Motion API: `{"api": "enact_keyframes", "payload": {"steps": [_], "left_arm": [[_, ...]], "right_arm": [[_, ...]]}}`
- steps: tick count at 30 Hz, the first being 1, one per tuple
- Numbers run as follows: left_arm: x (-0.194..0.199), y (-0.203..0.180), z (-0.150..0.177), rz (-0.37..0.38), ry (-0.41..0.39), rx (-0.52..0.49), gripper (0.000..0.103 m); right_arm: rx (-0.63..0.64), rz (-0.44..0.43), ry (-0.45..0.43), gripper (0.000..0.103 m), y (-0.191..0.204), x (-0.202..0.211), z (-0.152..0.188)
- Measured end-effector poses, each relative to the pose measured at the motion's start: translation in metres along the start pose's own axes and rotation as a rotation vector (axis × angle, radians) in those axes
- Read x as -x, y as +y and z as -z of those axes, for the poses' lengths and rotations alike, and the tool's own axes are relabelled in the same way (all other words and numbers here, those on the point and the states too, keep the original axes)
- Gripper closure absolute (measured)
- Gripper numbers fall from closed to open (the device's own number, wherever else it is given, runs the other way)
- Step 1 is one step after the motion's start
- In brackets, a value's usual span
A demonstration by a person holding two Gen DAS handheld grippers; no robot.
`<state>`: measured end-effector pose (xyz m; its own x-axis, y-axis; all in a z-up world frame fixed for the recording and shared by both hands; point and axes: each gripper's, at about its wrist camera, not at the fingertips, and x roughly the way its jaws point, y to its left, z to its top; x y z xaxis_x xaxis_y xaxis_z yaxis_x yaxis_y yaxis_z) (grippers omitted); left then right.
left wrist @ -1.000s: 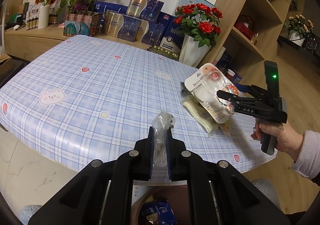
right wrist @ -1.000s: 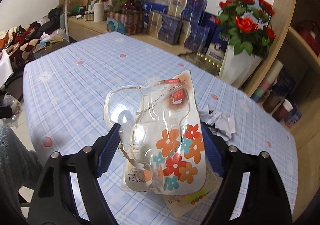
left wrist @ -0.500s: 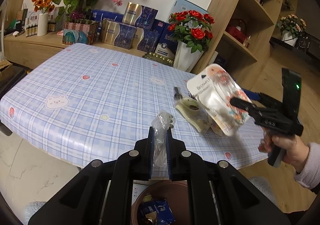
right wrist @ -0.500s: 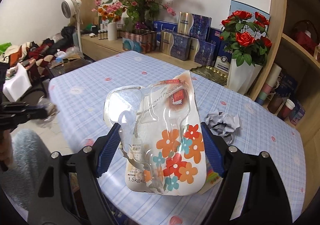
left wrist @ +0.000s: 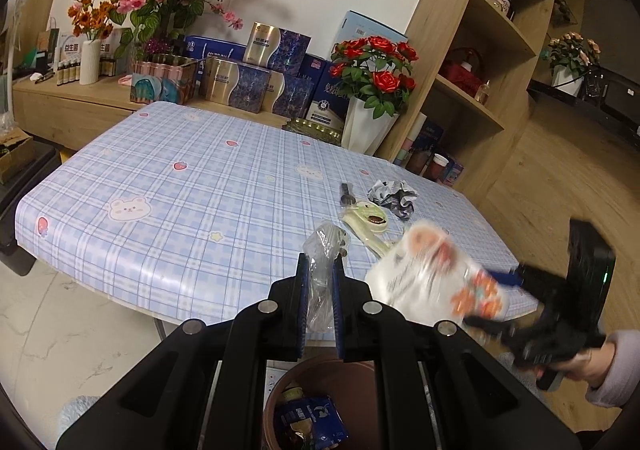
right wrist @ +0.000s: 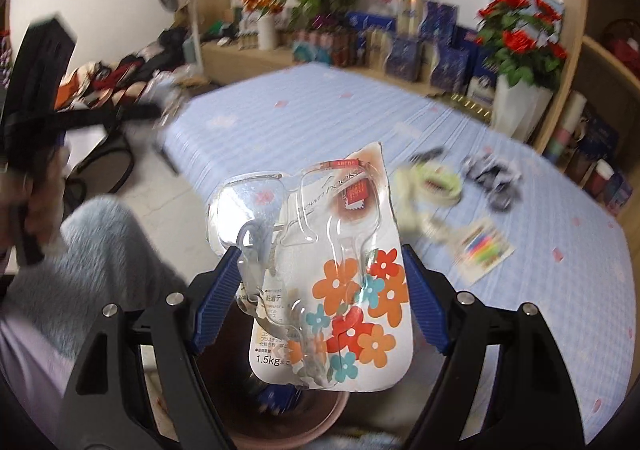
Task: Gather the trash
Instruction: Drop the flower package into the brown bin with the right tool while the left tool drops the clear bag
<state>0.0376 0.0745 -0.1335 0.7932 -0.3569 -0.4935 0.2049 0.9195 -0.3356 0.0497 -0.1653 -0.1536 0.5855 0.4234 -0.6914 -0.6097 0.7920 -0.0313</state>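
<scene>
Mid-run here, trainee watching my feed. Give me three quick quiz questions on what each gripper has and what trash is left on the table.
1. True or false: the left gripper is shut on a clear plastic wrapper.
2. What does the right gripper hold? A) blister pack with flower print B) crumpled paper C) drink can
3. Fill in: below both grippers stands a brown ____ with trash already in it.

Key
1. True.
2. A: the blister pack sits between its pads, while the crumpled paper lies on the table.
3. Bin.
</scene>
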Motion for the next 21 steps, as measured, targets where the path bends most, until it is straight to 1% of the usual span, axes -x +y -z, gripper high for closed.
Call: {"api": "enact_keyframes", "payload": {"steps": [7, 9, 11, 13, 16, 21], "left_arm": [[0.005, 0.001, 0.012, 0.004, 0.010, 0.015, 0.092], [0.005, 0.002, 0.013, 0.005, 0.014, 0.020, 0.092], [0.006, 0.003, 0.015, 0.003, 0.018, 0.019, 0.092], [0.005, 0.004, 0.015, 0.000, 0.024, 0.016, 0.092], [0.003, 0.005, 0.016, -0.006, 0.031, 0.016, 0.092], [-0.003, 0.005, 0.019, -0.008, 0.049, 0.015, 0.092]], "right_arm": [[0.001, -0.094, 0.178, 0.025, 0.035, -0.035, 0.050], [-0.026, -0.126, 0.247, 0.025, 0.039, -0.053, 0.062], [-0.058, -0.156, 0.292, 0.025, 0.040, -0.067, 0.071], [-0.086, -0.181, 0.330, 0.025, 0.042, -0.081, 0.077], [-0.130, -0.211, 0.363, 0.024, 0.041, -0.094, 0.081], [-0.152, -0.222, 0.403, 0.024, 0.042, -0.110, 0.089]]}}
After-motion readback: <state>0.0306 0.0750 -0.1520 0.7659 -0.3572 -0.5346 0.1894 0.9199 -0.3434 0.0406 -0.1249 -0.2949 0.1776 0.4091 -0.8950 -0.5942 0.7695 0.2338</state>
